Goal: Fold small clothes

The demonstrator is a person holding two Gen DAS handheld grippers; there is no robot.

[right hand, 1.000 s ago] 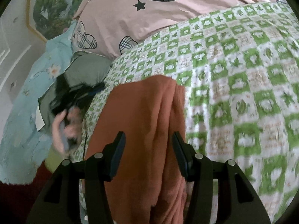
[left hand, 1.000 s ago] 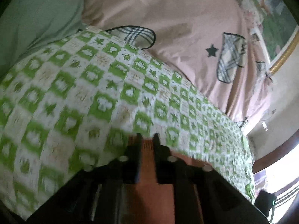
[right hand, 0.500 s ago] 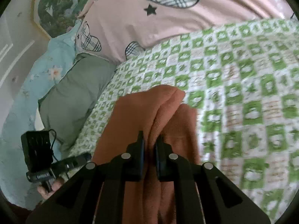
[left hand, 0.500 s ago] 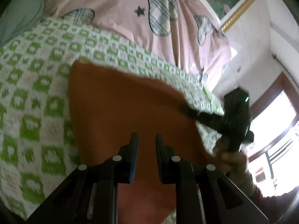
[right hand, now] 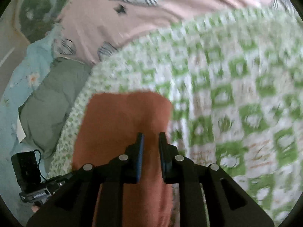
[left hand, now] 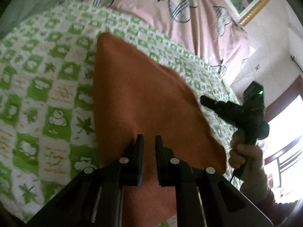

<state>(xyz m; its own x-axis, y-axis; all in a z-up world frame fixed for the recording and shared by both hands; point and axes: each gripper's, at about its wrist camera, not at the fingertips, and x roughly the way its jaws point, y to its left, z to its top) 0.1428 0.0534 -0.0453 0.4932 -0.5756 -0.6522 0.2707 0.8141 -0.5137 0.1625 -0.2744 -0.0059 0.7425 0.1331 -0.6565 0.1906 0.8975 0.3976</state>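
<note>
An orange cloth [left hand: 140, 94] is held up over a green-and-white checked bedspread [left hand: 47, 87]. My left gripper [left hand: 149, 140] is nearly shut, its jaws pinching the near edge of the cloth. My right gripper [right hand: 151, 138] is also nearly shut on another part of the same orange cloth [right hand: 123, 117], which hangs in a fold under it. The right gripper and the hand on it show at the right of the left wrist view [left hand: 244, 113]. The right wrist view is blurred by motion.
A pink quilt with plaid hearts [left hand: 189, 19] lies beyond the bedspread. A grey-green pillow [right hand: 51, 94] and a light blue floral sheet [right hand: 20, 79] lie left of the bedspread [right hand: 236, 94]. A gold-framed picture [left hand: 251, 1] hangs on the wall.
The left gripper has come closer over the cloth, which now spreads out in front of it. The right gripper has swung with the cloth, so its view is blurred.
</note>
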